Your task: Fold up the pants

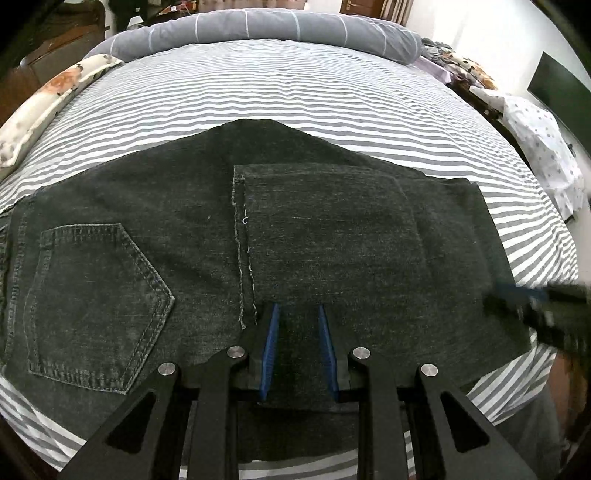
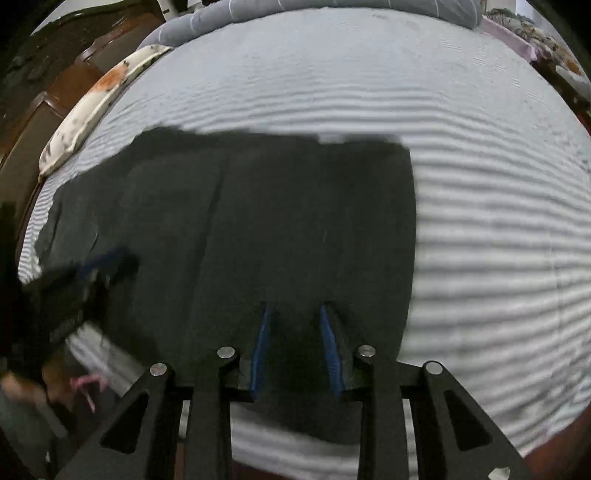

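You are looking down on a bed that fills both views, covered by a sheet in grey and white stripes. Along its far edge lies a long grey pillow with thin white check lines, and a floral cushion runs down the left edge. At the right edge of the left wrist view a white cloth with small dots lies bunched up.

The pants, dark grey denim, lie flat across the near half of the bed. The legs are folded back over the seat: a hemmed leg end with a frayed, light-stitched edge lies on top, near the middle of the garment. To the left of that hem you can see a back pocket with double stitching, uncovered. The fold edge of the pants runs straight down the right side in both views, with striped sheet beyond it.

Your left gripper points steeply down over the near part of the pants, just right of the frayed hem. Its blue pads stand a little apart, with only flat denim showing between them. Your right gripper hangs over the right part of the folded pants, near the fold edge, pads likewise a little apart. That view is blurred, so it seems nothing is pinched there, but you cannot be sure the tips are clear of the cloth. Each gripper also shows as a dark smear in the other's view.
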The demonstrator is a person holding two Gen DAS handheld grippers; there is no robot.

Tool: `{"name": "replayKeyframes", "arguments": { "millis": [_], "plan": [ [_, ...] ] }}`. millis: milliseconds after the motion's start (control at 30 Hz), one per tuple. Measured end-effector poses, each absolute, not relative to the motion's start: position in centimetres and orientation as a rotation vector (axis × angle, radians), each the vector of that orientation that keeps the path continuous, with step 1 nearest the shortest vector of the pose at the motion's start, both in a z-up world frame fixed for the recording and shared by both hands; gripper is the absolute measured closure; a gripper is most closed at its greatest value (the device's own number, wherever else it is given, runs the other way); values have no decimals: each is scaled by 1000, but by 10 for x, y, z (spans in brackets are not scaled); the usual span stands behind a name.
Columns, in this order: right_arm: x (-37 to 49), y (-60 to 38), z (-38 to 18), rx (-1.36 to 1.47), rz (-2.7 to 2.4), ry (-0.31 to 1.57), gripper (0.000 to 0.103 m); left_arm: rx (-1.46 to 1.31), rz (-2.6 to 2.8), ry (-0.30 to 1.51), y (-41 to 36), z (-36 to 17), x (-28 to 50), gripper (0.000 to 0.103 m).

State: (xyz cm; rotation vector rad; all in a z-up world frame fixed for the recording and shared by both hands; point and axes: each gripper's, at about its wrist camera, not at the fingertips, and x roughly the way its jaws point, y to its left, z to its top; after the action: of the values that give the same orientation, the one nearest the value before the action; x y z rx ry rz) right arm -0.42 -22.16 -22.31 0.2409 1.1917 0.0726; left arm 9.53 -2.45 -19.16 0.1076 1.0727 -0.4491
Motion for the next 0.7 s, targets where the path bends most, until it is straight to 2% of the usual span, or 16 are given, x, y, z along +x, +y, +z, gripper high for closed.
{"name": "replayKeyframes", "arguments": {
  "millis": [200,400,700],
  "plan": [
    [-37,-213,-238,231,70,1225,73,121,-431,1079,-27,-191,95,79],
    [-29,-206,-241,224,60,1258,65,91,-412,1104,-21,-187,93,79],
    [-21,-198,-239,213,24,1276,61,61,-382,1137,20,-165,86,79]
  ]
}}
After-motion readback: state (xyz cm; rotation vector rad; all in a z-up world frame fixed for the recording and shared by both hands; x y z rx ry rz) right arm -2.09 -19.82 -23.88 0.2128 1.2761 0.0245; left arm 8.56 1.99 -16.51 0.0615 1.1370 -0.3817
